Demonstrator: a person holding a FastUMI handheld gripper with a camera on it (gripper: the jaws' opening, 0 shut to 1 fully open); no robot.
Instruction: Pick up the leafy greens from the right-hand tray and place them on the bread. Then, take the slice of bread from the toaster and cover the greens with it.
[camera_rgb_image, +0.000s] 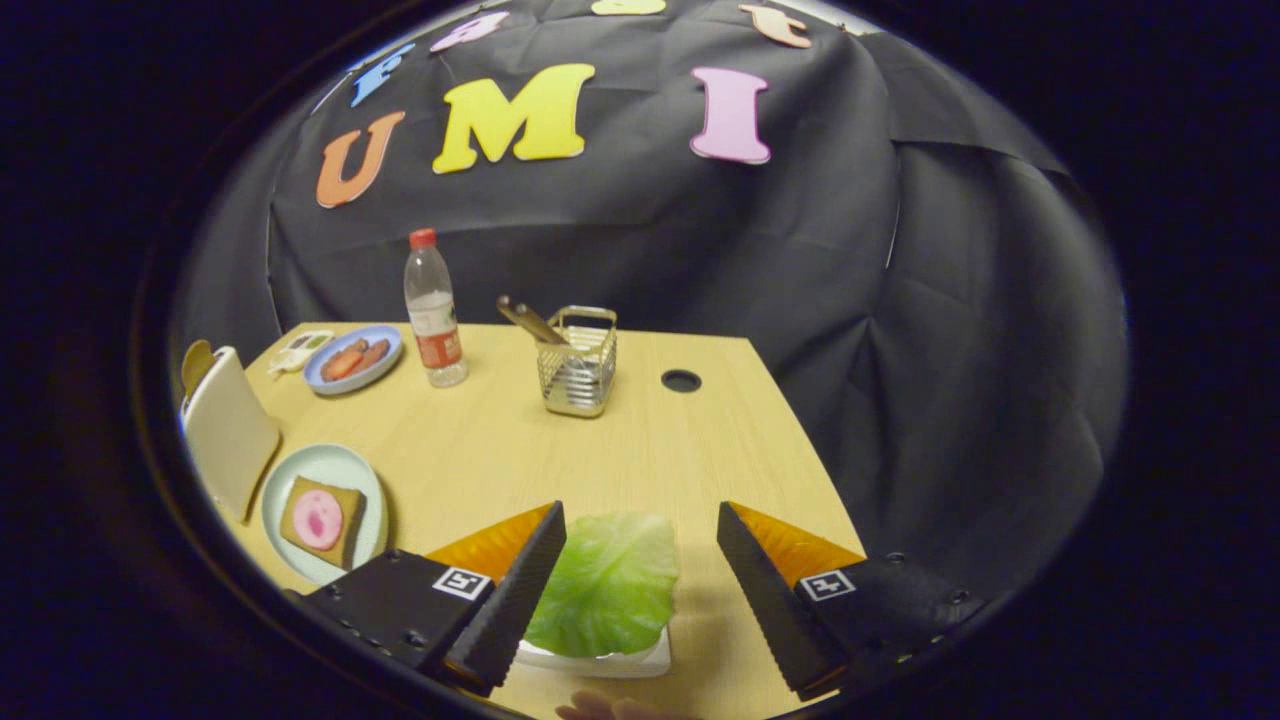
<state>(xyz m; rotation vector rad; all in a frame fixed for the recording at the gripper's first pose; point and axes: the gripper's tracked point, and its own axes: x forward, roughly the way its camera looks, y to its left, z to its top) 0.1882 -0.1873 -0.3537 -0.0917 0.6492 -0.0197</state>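
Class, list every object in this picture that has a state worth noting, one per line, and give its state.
gripper: open, fingers either side of the leafy green
leafy green: lying flat on its white tray, not gripped
bread slice: on the pale green plate, topped with a pink round slice, no greens yet
toaster: holds a bread slice upright
water bottle: upright, capped
wire holder: upright, holds utensils

Leafy greens (606, 585) between spread gripper (640, 545) jaws

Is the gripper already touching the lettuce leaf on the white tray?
Cannot tell. In the gripper view the open gripper straddles the lettuce leaf on the white tray; one finger overlaps the leaf's edge, the other stands apart.
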